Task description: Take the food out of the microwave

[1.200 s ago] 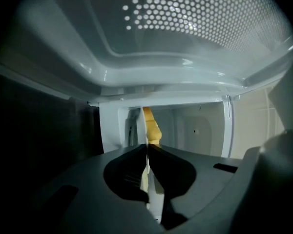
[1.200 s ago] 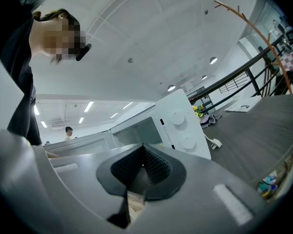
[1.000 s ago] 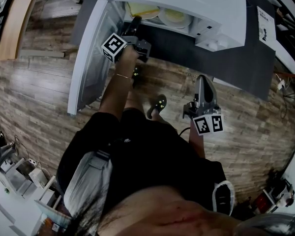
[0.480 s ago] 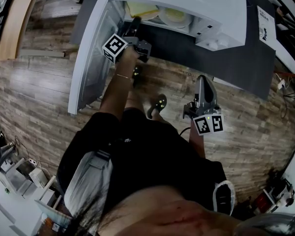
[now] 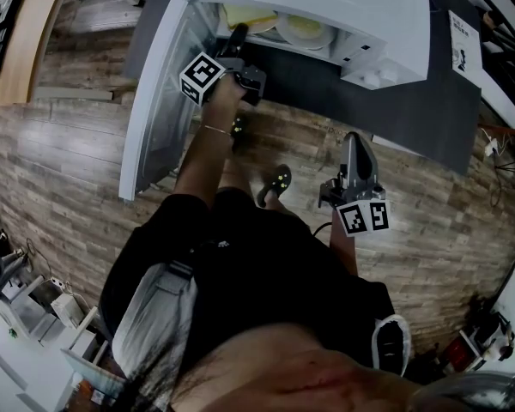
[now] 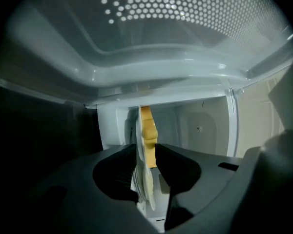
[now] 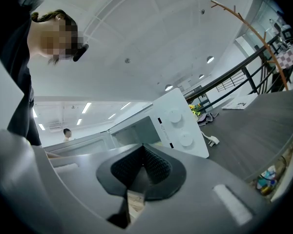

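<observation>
The white microwave [image 5: 326, 7] stands on a dark counter with its door [image 5: 159, 93] swung open to the left. Inside are a plate of yellow food [image 5: 305, 28] and more yellow food [image 5: 240, 15] at the left. My left gripper [image 5: 237, 34] reaches into the opening. Its jaws have just been opening, and the white plate's rim [image 6: 139, 172] with yellow food [image 6: 147, 128] stands between them, seen edge-on in this rolled view. My right gripper [image 5: 358, 148] hangs shut and empty in front of the counter, apart from the microwave [image 7: 180, 126].
The dark counter [image 5: 395, 101] runs across the top, with a white paper [image 5: 465, 45] at its right end. Wood-pattern floor lies below. The open door stands beside my left arm. Shelving and clutter [image 5: 34, 307] sit at the lower left. A person [image 7: 67, 133] stands far off.
</observation>
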